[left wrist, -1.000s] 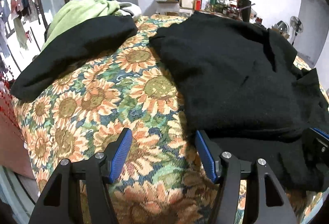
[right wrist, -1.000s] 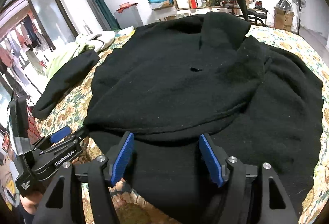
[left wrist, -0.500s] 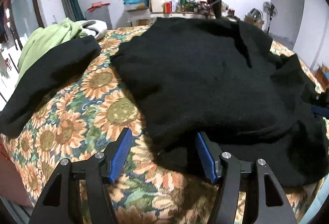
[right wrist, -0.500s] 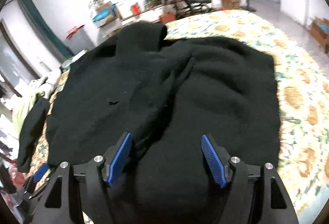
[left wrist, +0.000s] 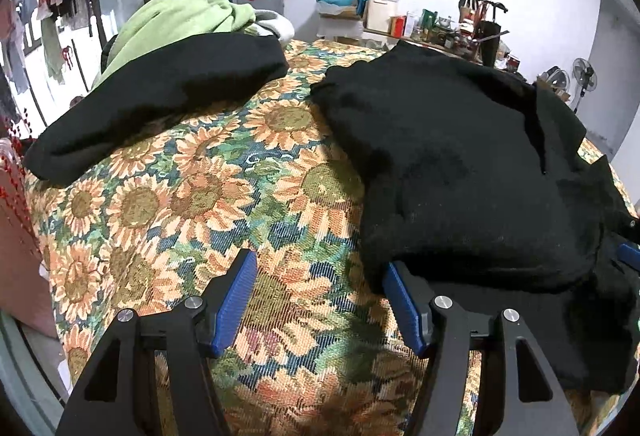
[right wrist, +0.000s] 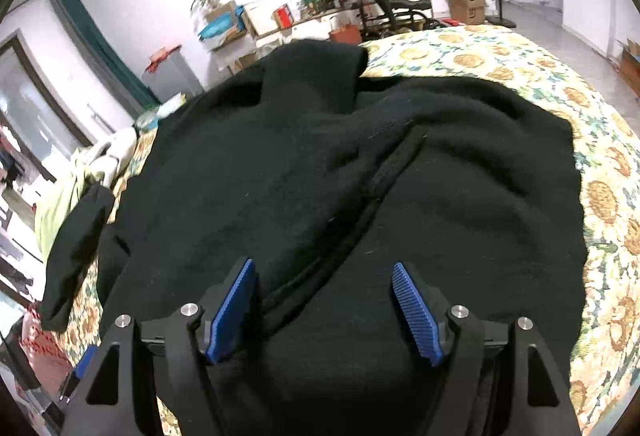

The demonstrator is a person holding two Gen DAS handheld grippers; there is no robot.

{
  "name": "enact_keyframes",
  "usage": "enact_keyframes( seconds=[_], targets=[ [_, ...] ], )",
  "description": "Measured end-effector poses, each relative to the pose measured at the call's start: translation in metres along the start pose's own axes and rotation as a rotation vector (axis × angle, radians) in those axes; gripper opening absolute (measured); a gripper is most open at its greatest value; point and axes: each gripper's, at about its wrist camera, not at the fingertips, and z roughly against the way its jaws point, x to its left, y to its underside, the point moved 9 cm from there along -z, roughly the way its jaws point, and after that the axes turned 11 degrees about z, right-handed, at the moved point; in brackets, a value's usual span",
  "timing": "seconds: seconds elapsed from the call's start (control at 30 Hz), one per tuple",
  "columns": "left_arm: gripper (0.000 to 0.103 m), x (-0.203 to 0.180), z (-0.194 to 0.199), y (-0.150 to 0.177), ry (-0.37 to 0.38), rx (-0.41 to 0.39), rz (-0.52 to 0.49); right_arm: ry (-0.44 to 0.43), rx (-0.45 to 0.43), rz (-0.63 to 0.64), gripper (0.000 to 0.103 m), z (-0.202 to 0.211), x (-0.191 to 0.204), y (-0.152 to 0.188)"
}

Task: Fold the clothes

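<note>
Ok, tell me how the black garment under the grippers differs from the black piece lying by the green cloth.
The black garment is spread wide over the sunflower bedspread, creased and partly doubled over; the black piece is a narrow, long bundle. The garment lies apart from the green cloth; the piece lies against it. Only the garment sits below the open right gripper. Both are plain black and rest on the bed.

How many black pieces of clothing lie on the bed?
2. A big black sweater lies spread over the middle of the bed. A smaller folded black garment lies apart at the bed's left side, against a green garment. More could be hidden under that pile.
</note>
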Motion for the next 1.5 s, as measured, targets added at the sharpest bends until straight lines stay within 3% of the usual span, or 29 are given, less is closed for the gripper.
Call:
enact_keyframes(
  seconds=[0.13,0.3,0.37,0.4,0.43,0.5,0.6,0.63,0.67,0.7,0.73,0.83,0.9,1.0,1.17,1.33,1.37,1.47,1.5],
  targets=[
    [0.067,0.002,-0.002,0.001,0.021,0.011,0.015,-0.039,0.023,-0.024,0.073,-0.01,-0.007,0.0],
    [0.068,0.001,-0.004,0.001,0.001,0.012,0.002,-0.108,0.042,-0.01,0.057,-0.031,0.009,-0.003],
    [0.069,0.0,-0.004,0.001,0.0,0.017,-0.004,-0.093,0.023,0.004,0.039,-0.03,0.011,-0.007],
    [0.069,0.0,-0.003,0.001,-0.001,0.018,-0.006,-0.086,0.013,0.011,0.036,-0.03,0.012,-0.009],
    [0.069,0.0,-0.003,0.002,-0.001,0.018,-0.008,-0.078,0.004,0.017,0.023,-0.03,0.014,-0.012],
    [0.071,0.0,-0.004,0.001,-0.006,0.016,-0.013,-0.065,-0.016,0.031,0.012,-0.028,0.016,-0.016],
    [0.071,0.0,-0.003,0.001,-0.008,0.018,-0.015,-0.086,-0.069,0.056,0.013,-0.003,0.023,-0.02],
    [0.071,0.0,-0.004,0.001,-0.008,0.019,-0.016,-0.09,-0.076,0.071,0.024,0.005,0.024,-0.019],
    [0.071,0.0,-0.004,0.001,-0.007,0.021,-0.017,-0.093,-0.085,0.08,0.05,0.013,0.023,-0.019],
    [0.071,0.0,-0.005,0.001,-0.005,0.023,-0.018,-0.089,-0.098,0.055,0.061,0.019,0.016,-0.02],
    [0.071,0.0,-0.005,0.001,-0.003,0.024,-0.021,-0.088,-0.112,0.017,0.066,0.023,0.005,-0.022],
    [0.071,0.0,-0.006,0.001,-0.004,0.029,-0.023,-0.074,-0.143,-0.1,0.066,0.031,-0.032,-0.03],
    [0.071,0.001,-0.007,0.001,-0.006,0.035,-0.022,0.006,-0.132,-0.17,0.061,0.027,-0.063,-0.036],
    [0.071,0.001,-0.008,0.0,-0.009,0.048,-0.02,0.128,-0.076,-0.164,0.053,0.006,-0.087,-0.043],
    [0.071,0.0,-0.009,0.0,-0.016,0.066,-0.018,0.104,0.039,-0.083,0.051,-0.047,-0.074,-0.057],
    [0.072,-0.001,-0.009,0.001,-0.023,0.068,-0.022,0.149,0.038,-0.021,0.05,-0.068,-0.065,-0.066],
    [0.072,-0.001,-0.01,0.001,-0.023,0.069,-0.022,0.146,0.034,-0.001,0.034,-0.069,-0.061,-0.066],
    [0.073,0.0,-0.01,0.0,-0.021,0.069,-0.027,0.168,0.038,0.079,0.006,-0.067,-0.055,-0.061],
    [0.073,0.0,-0.01,0.0,-0.019,0.068,-0.028,0.175,0.019,0.088,0.006,-0.061,-0.055,-0.06]
  ],
)
